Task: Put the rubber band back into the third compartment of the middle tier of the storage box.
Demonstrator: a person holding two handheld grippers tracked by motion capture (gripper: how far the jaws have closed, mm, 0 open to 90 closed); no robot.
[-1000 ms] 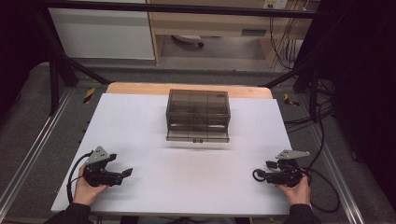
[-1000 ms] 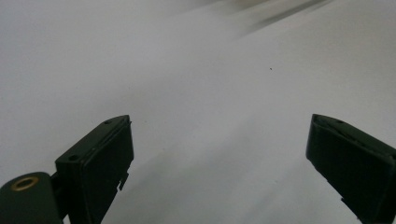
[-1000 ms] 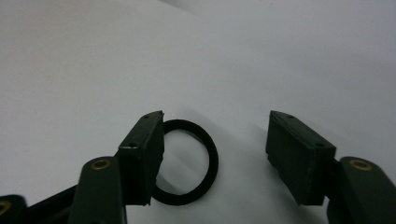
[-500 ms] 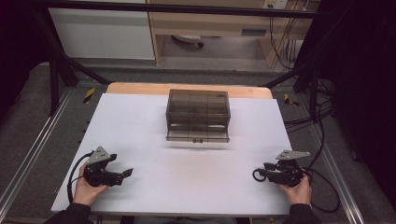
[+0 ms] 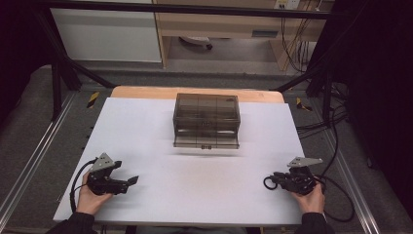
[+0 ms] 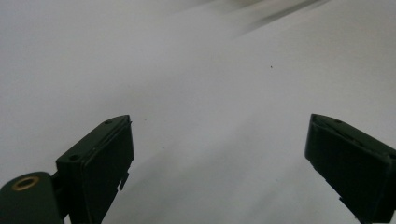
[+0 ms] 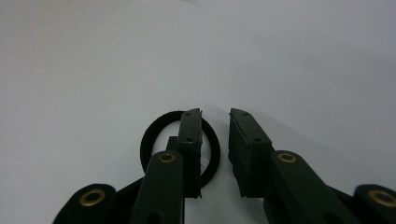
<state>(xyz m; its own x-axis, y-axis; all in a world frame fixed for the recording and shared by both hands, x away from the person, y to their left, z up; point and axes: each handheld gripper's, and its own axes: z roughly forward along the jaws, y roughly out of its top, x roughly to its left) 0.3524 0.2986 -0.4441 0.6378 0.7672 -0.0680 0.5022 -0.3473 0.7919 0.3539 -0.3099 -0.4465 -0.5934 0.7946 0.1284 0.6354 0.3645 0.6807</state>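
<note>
Currently pre-grasp: right gripper (image 7: 215,140) fingers narrow, one inside black ring (image 7: 156,128), unclamped; left gripper (image 6: 219,158) wide, empty. Next: pinch ring, carry toward drawer box (image 5: 206,119).

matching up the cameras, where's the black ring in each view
high view: black ring at the table's near right, at the tips of the right gripper.
right gripper view: low centre, the ring loops round the left-hand jaw.
left gripper view: left gripper wide open over bare table.
shared landmark: the white table top.
</note>
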